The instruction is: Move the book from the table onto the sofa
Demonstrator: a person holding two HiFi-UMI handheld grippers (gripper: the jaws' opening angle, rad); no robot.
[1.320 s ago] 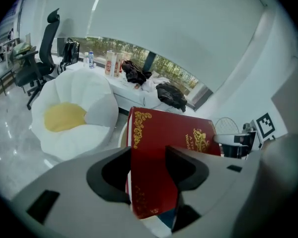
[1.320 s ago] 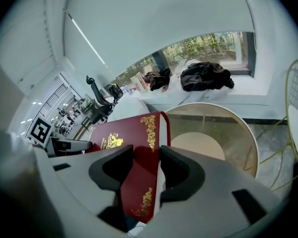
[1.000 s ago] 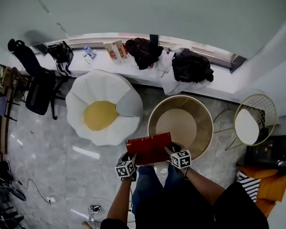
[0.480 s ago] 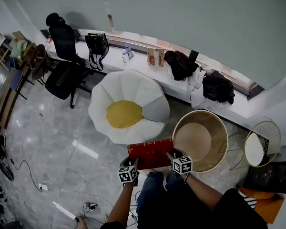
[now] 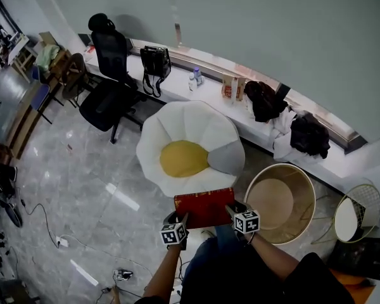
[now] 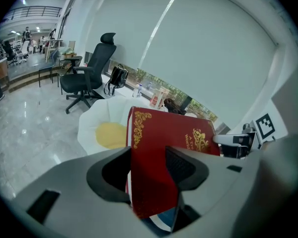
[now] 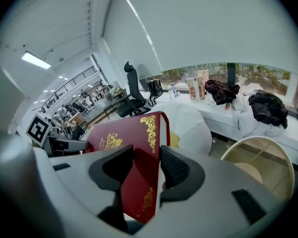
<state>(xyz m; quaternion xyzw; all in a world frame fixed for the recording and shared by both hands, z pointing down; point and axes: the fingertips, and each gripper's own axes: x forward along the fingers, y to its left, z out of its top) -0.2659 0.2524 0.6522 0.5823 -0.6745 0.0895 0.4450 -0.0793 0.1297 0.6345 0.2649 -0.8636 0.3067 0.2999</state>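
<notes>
Closest to me are the person's knees in jeans (image 5: 206, 261), and right over them is the red book (image 5: 204, 208), up in the air and off the table. It's pinched from both ends. The left gripper (image 5: 180, 220) has its jaws clamped on the book's left end; in the left gripper view the red cover with gold scrollwork is wedged tight between the two dark pads. Same on the other side: the right gripper (image 5: 232, 210) is biting down on the right end, and its own view shows the cover squeezed between both pads. Neither pair of jaws is loose.

The book sits roughly flat, long side running left to right. In the head view its far edge sits right at the near rim of the sofa (image 5: 177, 122), that white petal-shaped thing with the yellow cushion (image 5: 183, 158) in the middle. It's not lying on the sofa yet.

Off to the right of the book is the round gold-rimmed table (image 5: 273, 195), top bare.

Further back there's a black office chair (image 5: 111, 75) on the left. A long white ledge (image 5: 177, 90) runs under the window with a black bag (image 5: 155, 62), a bottle (image 5: 196, 76) and some dark clothes (image 5: 310, 135) on it.
</notes>
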